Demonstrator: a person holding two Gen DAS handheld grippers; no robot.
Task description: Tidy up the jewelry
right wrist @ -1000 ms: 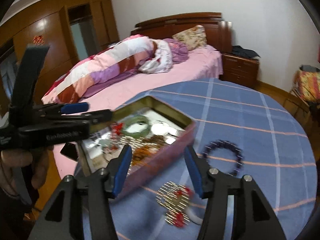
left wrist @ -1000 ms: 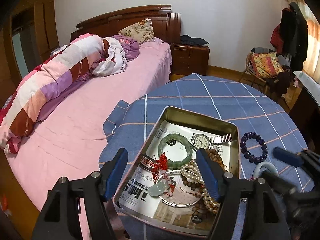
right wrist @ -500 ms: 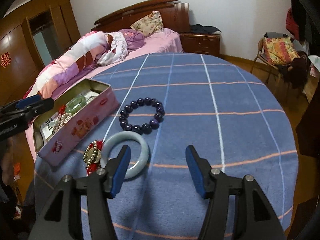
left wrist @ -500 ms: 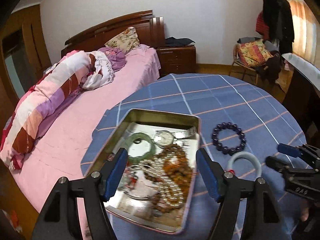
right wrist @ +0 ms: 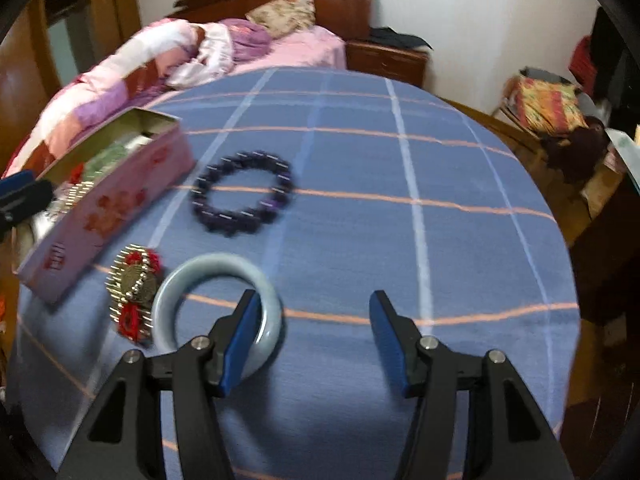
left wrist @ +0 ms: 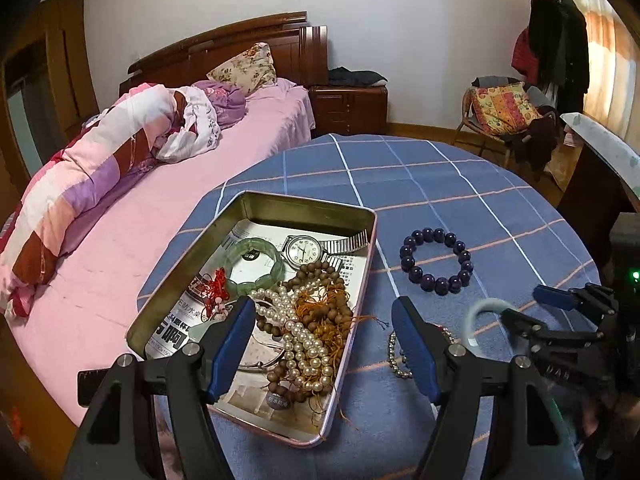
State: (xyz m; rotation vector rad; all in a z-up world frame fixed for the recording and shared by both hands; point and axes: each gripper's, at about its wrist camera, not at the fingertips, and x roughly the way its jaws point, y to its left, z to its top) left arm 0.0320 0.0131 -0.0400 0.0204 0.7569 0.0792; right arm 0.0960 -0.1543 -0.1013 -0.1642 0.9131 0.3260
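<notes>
On the blue checked tablecloth [right wrist: 360, 152], the right gripper [right wrist: 312, 332] gapes empty at the pale bangle [right wrist: 218, 308] beside the tin [left wrist: 256, 280], seemingly to lift it in, while the left gripper [left wrist: 324, 344] hangs unclenched over that tin.

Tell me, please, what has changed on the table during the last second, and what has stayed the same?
The right hand-held gripper swung away from the tin and came down over the pale bangle, jaws open, holding nothing. The left hand-held gripper pulled back slightly over the tin, also open. The bangle, the purple bead bracelet and the red and gold piece lie where they were on the cloth.
</notes>
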